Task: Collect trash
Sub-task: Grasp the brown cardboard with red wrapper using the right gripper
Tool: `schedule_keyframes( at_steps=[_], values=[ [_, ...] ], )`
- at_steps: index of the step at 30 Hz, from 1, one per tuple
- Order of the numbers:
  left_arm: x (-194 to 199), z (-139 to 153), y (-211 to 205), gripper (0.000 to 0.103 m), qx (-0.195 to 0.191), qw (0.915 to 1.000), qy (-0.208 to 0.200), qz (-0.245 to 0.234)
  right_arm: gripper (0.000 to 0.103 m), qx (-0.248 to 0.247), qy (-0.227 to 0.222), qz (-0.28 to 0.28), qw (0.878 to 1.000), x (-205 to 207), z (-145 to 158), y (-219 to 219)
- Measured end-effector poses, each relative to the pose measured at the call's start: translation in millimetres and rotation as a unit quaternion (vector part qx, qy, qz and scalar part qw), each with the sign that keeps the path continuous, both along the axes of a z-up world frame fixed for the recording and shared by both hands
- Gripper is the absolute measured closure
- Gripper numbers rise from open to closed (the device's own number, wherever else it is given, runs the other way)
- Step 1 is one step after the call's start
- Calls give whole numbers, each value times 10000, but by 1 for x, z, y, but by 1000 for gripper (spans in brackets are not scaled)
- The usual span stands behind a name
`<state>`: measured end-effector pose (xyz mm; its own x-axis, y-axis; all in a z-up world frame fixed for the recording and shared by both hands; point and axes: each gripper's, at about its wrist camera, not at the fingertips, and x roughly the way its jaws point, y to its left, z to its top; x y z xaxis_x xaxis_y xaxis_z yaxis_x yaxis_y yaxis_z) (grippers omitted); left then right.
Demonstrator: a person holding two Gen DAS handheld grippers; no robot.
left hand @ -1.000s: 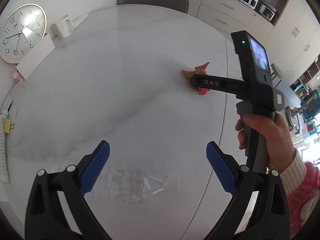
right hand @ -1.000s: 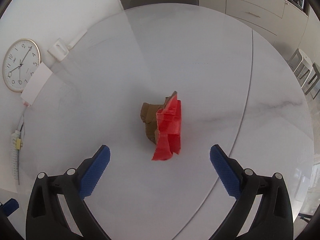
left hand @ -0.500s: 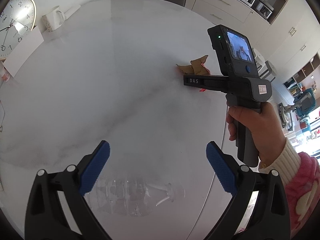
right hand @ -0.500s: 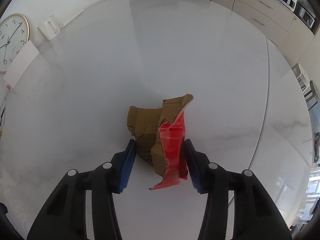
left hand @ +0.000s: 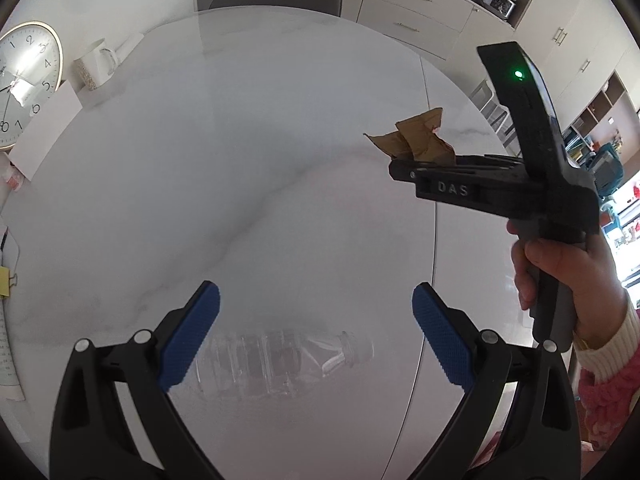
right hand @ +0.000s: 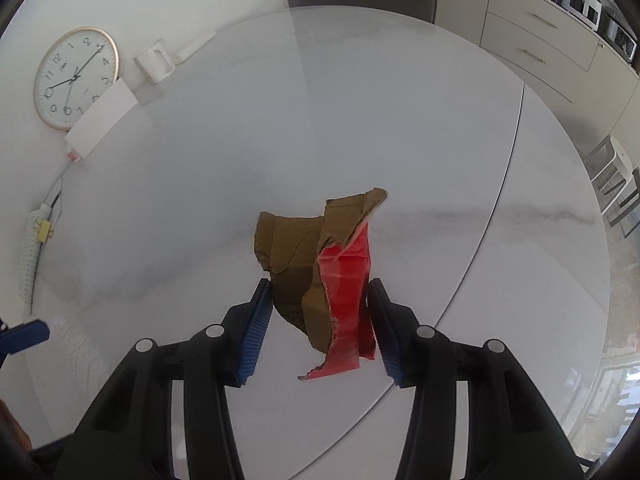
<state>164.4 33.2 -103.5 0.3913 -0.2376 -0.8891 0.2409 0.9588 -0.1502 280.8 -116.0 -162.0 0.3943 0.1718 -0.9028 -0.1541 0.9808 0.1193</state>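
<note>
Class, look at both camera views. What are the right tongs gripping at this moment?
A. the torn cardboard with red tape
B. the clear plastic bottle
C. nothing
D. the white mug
A: the right tongs are closed on the torn cardboard, while the bottle lies loose on the table between the open left tongs.

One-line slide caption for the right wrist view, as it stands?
Right tool shut on a torn scrap of brown cardboard with red tape above the white marble table.
</note>
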Motion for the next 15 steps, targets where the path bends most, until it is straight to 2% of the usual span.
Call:
schedule_keyframes(
  at_steps=[7, 15],
  values=[
    [-48, 19, -10, 10, 131, 9995, -73, 290, 54, 377, -92, 379, 9985, -68, 32, -1],
    [-93, 14, -17, 10, 335, 9982, 92, 497, 54, 546, -75, 749, 9957, -127, 55, -6]
  ],
)
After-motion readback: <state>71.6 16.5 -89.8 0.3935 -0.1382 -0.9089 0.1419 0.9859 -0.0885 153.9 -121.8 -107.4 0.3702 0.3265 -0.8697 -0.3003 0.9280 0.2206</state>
